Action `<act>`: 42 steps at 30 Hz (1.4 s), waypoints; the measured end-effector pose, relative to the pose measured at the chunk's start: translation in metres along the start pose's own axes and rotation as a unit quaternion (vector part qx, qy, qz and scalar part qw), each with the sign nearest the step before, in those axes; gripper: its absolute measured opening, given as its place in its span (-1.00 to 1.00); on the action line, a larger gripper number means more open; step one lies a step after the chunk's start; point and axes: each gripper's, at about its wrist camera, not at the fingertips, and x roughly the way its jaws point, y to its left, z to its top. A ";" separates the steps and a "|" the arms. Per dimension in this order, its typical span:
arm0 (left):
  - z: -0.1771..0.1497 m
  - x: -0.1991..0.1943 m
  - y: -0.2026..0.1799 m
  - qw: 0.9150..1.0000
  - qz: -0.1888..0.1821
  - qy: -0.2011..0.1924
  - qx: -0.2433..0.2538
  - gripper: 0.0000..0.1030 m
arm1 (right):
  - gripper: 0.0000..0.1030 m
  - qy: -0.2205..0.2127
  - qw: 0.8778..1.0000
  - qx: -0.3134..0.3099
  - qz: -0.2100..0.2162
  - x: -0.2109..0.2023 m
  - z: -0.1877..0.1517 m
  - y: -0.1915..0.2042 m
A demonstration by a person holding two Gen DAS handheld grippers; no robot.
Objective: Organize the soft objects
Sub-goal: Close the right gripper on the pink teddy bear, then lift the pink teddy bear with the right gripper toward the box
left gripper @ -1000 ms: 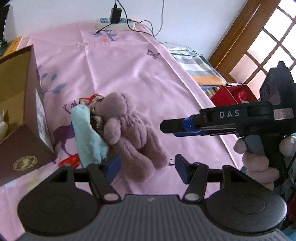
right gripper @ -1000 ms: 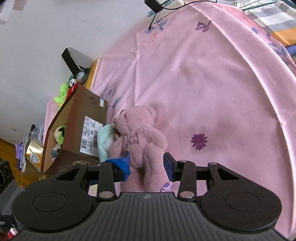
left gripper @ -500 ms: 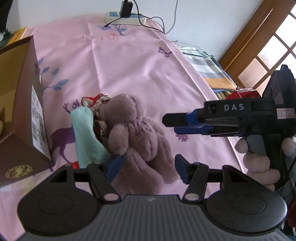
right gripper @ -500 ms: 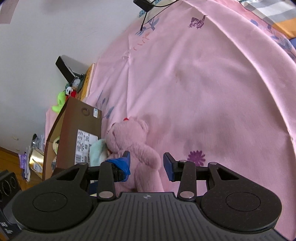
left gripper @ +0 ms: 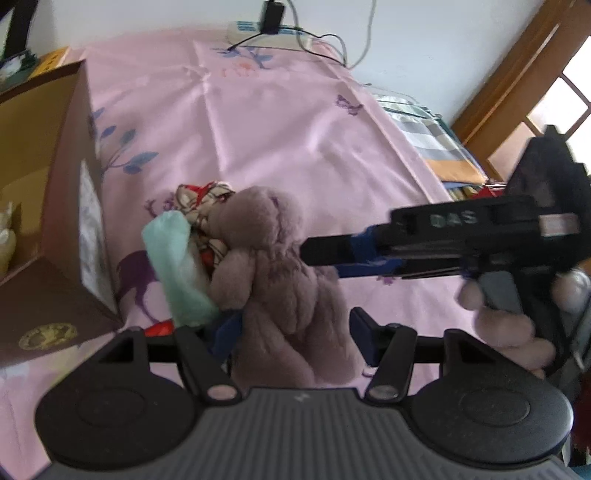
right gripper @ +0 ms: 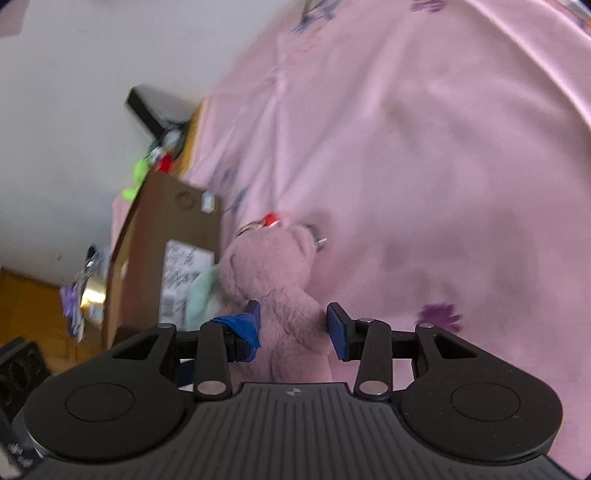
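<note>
The left gripper [left gripper: 295, 334] stands with its blue pads apart, straddling the lower body of a mauve-pink teddy bear [left gripper: 280, 280] without pressing it. The right gripper [right gripper: 293, 326] also has its pads spread to either side of the bear's body, nothing clamped. The bear lies on a pink bedsheet [left gripper: 280, 122], leaning against a mint-green soft toy [left gripper: 173, 266] and a red-patterned cloth toy [left gripper: 201, 199]. Just beside them stands an open brown cardboard box [left gripper: 48, 206]. Farther off, a power strip [left gripper: 269, 31] rests by the wall.
</note>
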 end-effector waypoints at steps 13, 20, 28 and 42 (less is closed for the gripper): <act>-0.006 0.009 0.005 1.000 0.015 0.001 0.009 0.18 | -0.51 0.001 1.000 -0.017 -0.004 0.013 -0.010 0.004; -0.011 0.002 -0.001 0.999 0.028 -0.007 0.035 0.18 | -0.50 -0.010 0.999 -0.033 0.032 -0.003 -0.016 0.011; -0.026 0.000 -0.012 0.997 -0.018 0.002 0.072 0.18 | -0.57 0.058 0.989 -0.073 0.117 -0.013 -0.030 0.026; -0.024 -0.021 -0.014 0.995 -0.013 -0.034 0.089 0.19 | -0.52 -0.050 0.997 -0.056 0.013 -0.029 -0.010 0.020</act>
